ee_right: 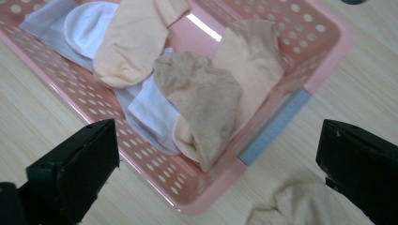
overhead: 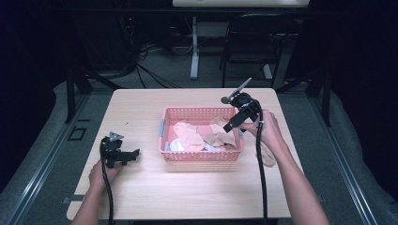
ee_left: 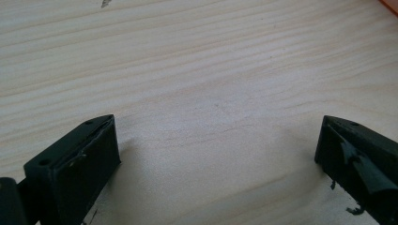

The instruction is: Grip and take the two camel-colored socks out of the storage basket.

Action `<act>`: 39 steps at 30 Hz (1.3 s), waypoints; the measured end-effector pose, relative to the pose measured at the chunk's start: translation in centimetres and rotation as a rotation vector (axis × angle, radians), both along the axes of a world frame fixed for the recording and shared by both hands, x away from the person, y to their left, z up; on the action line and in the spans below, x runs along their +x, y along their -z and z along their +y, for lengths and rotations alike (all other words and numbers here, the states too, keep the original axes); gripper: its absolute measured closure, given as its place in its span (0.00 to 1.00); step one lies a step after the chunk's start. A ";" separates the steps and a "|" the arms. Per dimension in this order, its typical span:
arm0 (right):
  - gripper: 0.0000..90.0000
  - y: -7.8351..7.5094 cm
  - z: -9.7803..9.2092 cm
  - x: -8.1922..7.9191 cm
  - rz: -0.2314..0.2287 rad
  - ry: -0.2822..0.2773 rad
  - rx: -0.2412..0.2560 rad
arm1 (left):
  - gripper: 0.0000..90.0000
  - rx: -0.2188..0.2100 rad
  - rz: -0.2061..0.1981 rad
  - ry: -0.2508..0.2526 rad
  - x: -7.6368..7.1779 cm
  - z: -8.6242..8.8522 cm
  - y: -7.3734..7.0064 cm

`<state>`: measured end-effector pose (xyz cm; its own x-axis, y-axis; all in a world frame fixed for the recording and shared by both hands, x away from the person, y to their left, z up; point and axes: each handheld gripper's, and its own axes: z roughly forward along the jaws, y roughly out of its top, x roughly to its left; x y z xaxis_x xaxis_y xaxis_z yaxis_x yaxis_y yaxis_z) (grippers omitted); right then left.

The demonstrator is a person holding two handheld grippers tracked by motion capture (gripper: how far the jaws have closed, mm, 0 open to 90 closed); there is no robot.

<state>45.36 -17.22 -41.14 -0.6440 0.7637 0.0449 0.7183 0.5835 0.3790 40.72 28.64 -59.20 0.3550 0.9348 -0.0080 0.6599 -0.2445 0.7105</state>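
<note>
A pink perforated basket (overhead: 202, 156) stands mid-table and holds several socks. In the right gripper view its rim (ee_right: 328, 33) frames a tan sock (ee_right: 202, 98), a peach sock (ee_right: 131, 42) and white socks (ee_right: 89, 23). My right gripper (overhead: 231, 125) hovers over the basket's right end, jaws open wide above the tan sock with nothing between them (ee_right: 218, 126). One beige sock (overhead: 268, 154) lies on the table to the right of the basket, beneath my right wrist, and appears as a beige sock (ee_right: 300, 206) close to the right jaw. My left gripper (overhead: 133, 153) rests open on bare wood (ee_left: 218, 126).
The wooden table (overhead: 141, 112) has free room to the left of the basket and along its front edge. An orange-pink basket corner (ee_left: 392, 3) peeks in at the top right of the left gripper view. A dark chair (overhead: 253, 42) and a table leg (overhead: 194, 51) stand beyond the far edge.
</note>
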 end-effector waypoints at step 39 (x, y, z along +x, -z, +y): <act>0.96 8.6 4.5 1.8 0.163 -0.017 -0.205 | 0.00 0.000 -0.001 0.004 0.0 0.0 0.0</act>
<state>47.12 -12.67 -49.79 -0.6541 0.7564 -0.0049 0.7494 0.6489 0.1317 40.72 28.63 -59.21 0.3592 0.9332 -0.0074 0.6583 -0.2477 0.7108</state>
